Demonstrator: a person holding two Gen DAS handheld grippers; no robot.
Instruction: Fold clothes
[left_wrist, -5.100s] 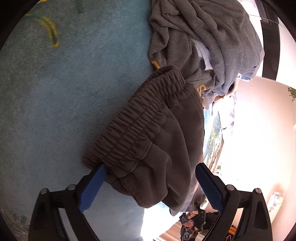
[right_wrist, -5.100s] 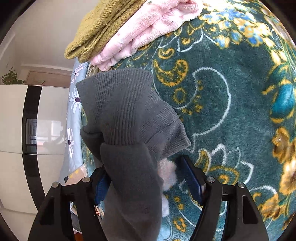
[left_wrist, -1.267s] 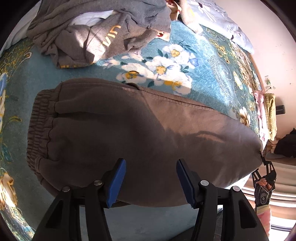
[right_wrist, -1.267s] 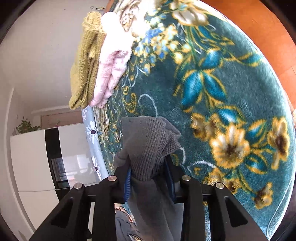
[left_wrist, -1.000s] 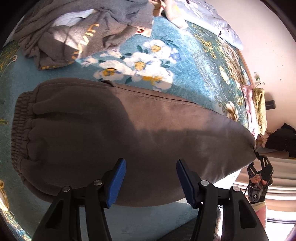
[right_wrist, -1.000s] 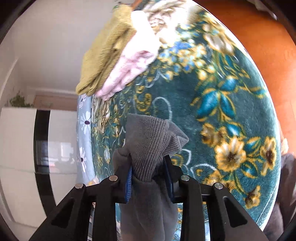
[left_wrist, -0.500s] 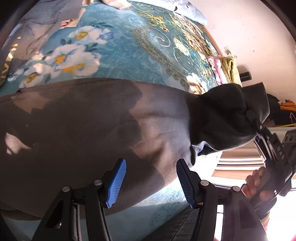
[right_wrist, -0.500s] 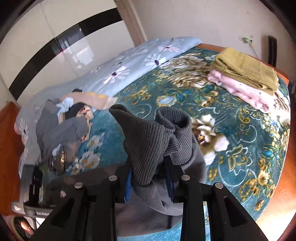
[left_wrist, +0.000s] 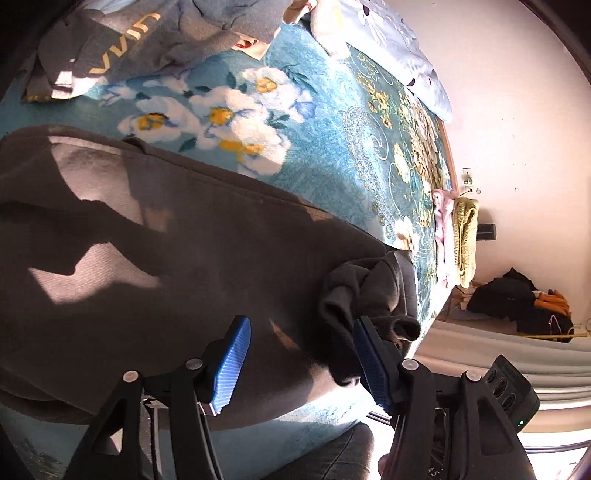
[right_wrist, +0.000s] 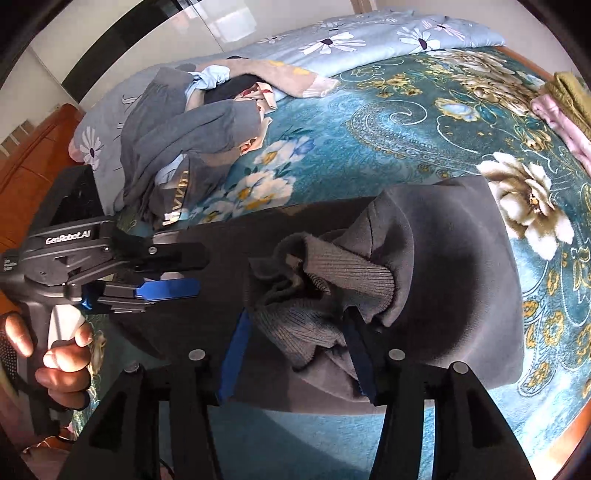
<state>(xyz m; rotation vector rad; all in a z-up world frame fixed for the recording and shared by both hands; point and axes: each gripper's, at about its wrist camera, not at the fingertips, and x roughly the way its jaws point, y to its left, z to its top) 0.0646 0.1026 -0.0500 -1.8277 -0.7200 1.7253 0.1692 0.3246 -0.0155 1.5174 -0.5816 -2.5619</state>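
- Since half a second ago the right gripper (right_wrist: 295, 354) has carried the ribbed cuffs (right_wrist: 325, 291) in over the trouser legs, and its fingers (right_wrist: 232, 354), then pinched shut on the knit, now stand apart with the bunched cuffs lying loose between them; it looks like a release, so the fold can settle
- Grey sweatpants (left_wrist: 155, 266) lie flat along the near edge of the bed (left_wrist: 332, 122), on the teal floral blanket, the leg ends doubled back onto the body of the cloth
- Left gripper (left_wrist: 299, 365) hovers low over the middle of the trousers, fingers (left_wrist: 231, 365) wide apart and holding nothing; the bunched cuffs sit against its right finger, which probably puts it there to pin or smooth the fold
- Crumpled grey clothes (right_wrist: 184, 140) wait in a heap further up the bed, well apart; folded pink and yellow pieces (left_wrist: 454, 240) are stacked at the far corner, likely the finished pile
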